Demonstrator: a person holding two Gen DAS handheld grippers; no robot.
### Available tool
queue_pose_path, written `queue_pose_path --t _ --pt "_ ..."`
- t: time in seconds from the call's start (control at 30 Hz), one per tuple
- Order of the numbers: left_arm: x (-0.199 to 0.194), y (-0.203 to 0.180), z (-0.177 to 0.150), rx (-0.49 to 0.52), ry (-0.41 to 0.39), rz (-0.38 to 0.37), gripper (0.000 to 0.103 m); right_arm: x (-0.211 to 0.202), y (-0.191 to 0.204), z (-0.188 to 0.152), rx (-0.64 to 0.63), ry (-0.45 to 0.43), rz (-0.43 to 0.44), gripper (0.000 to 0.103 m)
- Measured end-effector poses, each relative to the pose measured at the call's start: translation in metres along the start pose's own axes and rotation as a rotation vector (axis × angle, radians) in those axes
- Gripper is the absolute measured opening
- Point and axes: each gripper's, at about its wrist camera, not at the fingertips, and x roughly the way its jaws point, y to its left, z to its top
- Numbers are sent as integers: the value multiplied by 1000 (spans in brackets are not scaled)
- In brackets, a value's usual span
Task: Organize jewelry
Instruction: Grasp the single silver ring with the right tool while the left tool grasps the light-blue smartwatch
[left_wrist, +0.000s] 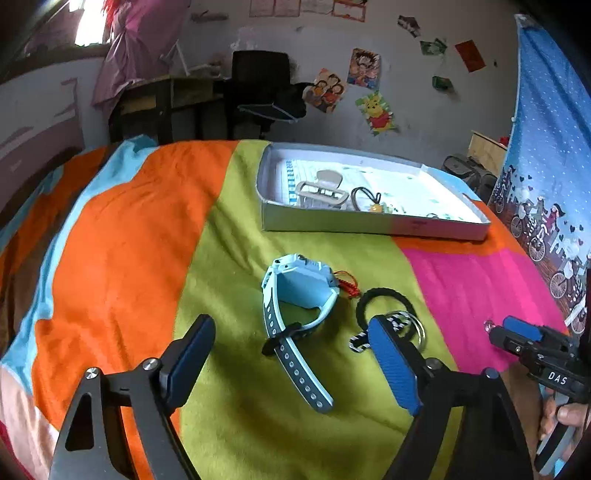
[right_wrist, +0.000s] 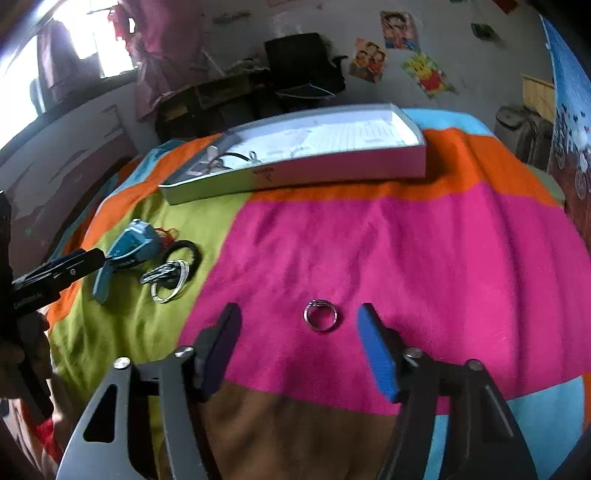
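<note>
Blue watch strap running toward the camera, left gripper wide astride it, right gripper parted around silver ring

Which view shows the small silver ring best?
The right wrist view: the silver ring lies sharp on the pink blanket patch, between the open fingers. In the left wrist view the right gripper blocks all but a pinkish glint.
</note>
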Motion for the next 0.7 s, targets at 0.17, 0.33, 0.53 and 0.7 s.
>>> queue_pose_path --t 0.17,0.33,0.53,0.7 --pt "15 0 -3 -21 37 -41 84 14 0 -1 14 21 11 45" --pt "23 -7 -4 -15 53 -63 77 20 8 -2 -5 25 27 29" --pt "28 -10 -2 -22 59 -81 65 23 18 -2 -32 23 56 23" --pt "31 -4 0 -53 62 -79 55 25 27 -1 -62 22 76 18"
